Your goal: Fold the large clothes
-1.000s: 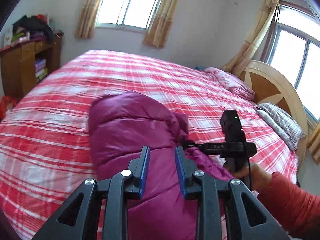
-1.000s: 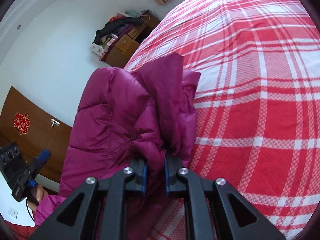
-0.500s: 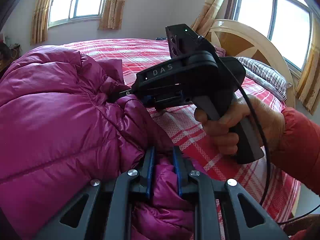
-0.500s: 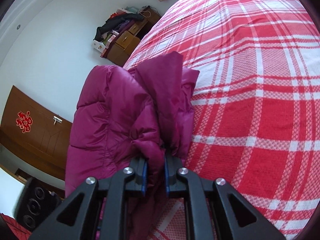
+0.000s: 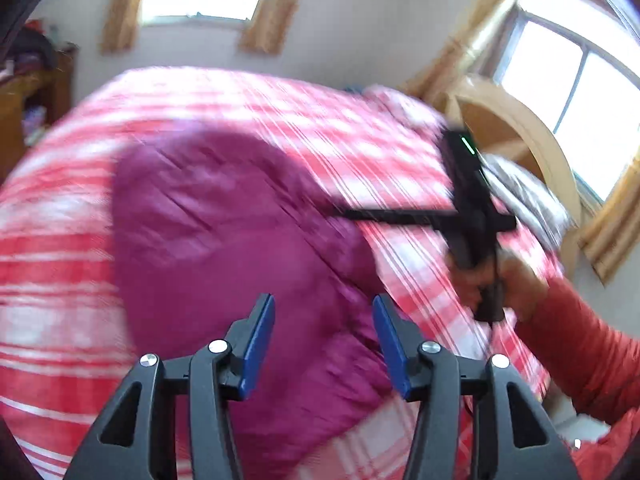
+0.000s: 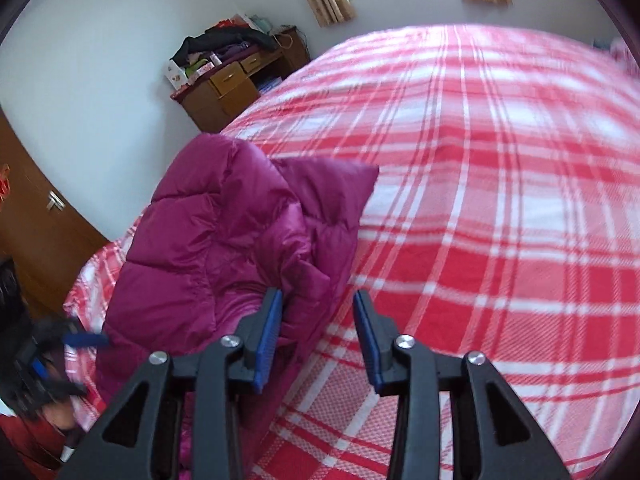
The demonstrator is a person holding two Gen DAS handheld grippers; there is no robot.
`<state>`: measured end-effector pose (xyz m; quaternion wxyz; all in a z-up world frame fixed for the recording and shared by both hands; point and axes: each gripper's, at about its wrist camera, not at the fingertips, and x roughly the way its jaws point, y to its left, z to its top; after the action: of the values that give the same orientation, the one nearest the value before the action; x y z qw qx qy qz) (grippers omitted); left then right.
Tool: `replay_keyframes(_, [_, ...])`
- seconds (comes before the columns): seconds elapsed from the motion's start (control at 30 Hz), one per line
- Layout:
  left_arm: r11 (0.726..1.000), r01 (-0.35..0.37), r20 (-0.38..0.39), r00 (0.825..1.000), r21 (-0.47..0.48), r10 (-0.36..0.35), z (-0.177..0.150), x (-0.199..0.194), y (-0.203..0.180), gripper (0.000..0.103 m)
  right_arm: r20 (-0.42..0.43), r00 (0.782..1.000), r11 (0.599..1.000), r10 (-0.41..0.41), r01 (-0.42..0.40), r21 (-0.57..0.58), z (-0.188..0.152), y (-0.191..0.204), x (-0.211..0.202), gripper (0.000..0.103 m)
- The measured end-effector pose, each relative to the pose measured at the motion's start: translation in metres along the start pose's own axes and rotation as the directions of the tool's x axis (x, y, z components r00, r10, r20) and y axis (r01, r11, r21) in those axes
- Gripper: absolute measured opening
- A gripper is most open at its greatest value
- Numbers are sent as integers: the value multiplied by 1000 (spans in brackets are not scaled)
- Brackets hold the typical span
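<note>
A magenta puffer jacket (image 5: 224, 232) lies bunched on the red plaid bed (image 5: 72, 288); this view is blurred by motion. My left gripper (image 5: 323, 304) hovers above the jacket's near part, its jaws opening with nothing pinched between the blue pads. My right gripper (image 5: 344, 213), held by a hand in a red sleeve, points at the jacket's right edge. In the right wrist view the right gripper (image 6: 318, 300) is opening too, and the jacket (image 6: 224, 240) hangs free beside its left pad (image 6: 270, 320). The left gripper (image 6: 80, 338) is a blur at the lower left.
A wooden desk (image 6: 236, 80) piled with clothes stands past the bed's far corner. A brown door (image 6: 36, 216) lies beyond the bed's left edge. The arched headboard (image 5: 520, 128) and a striped pillow (image 5: 524, 196) are on the right. Plaid cover (image 6: 500, 200) stretches right of the jacket.
Both grippers have let go of the jacket fabric and opened. The left one has pulled back from the jacket; the right one has lifted and rolled. The jacket has settled on the bed.
</note>
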<state>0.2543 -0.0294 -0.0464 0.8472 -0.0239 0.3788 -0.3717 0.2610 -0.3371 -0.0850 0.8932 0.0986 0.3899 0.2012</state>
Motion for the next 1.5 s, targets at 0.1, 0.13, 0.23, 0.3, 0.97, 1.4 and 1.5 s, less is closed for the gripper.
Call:
replay_keyframes(0.1, [991,-121,57,991,-63,124,23,-2,25,52,52,995,994,-89,92,-62,12,16,-1,39])
replay_keyframes(0.13, [985,-157,61,985,-76,161,31,2,33,52,69,993,993,-96,100,-60,18,21,-1,39])
replay_keyframes(0.23, [965,-241,5,970,-106,243,37,20,51,52,66,995,996,-71,74,-47,25,26,8,39])
replay_keyframes(0.3, [976,-188,-7,982,-107,188,30,28,44,52,44,997,995,-66,69,-68,23,25,16,39])
replay_keyframes(0.97, [890,-375,9,922,258,386,-29,109,-53,51,-24,1000,996,11,-9,90,-6,-28,62,40])
replay_keyframes(1.4, [986,-146,28,989,84,144,-7,61,-26,52,-15,1000,995,16,-14,100,-11,-29,60,39])
replay_keyframes(1.5, [978,-209,144,968,-5,207,22,23,9,52,-12,1000,995,1,0,102,-12,-27,58,39])
